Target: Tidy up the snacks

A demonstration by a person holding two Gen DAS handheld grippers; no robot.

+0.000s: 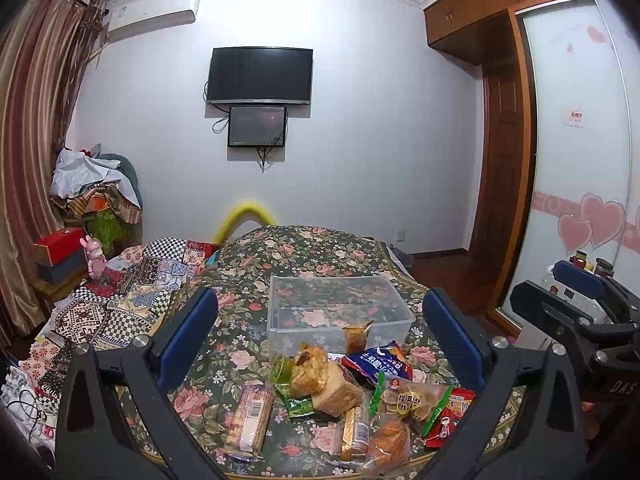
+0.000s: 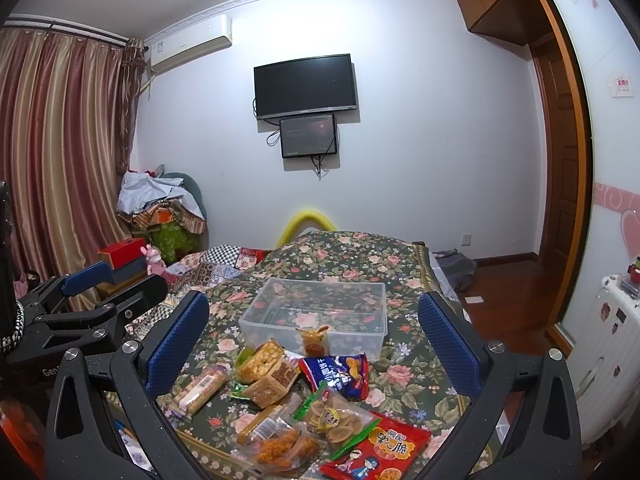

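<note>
A clear plastic box stands empty on the floral tablecloth. In front of it lies a pile of snack packets: a blue bag, a red bag, a green-edged cracker pack, a biscuit stick pack and a small cake packet leaning on the box. My left gripper is open above the pile, holding nothing. My right gripper is open above the pile, empty.
The right gripper also shows in the left wrist view, and the left gripper in the right wrist view. A patchwork cloth lies left of the table. A wardrobe and white suitcase stand right.
</note>
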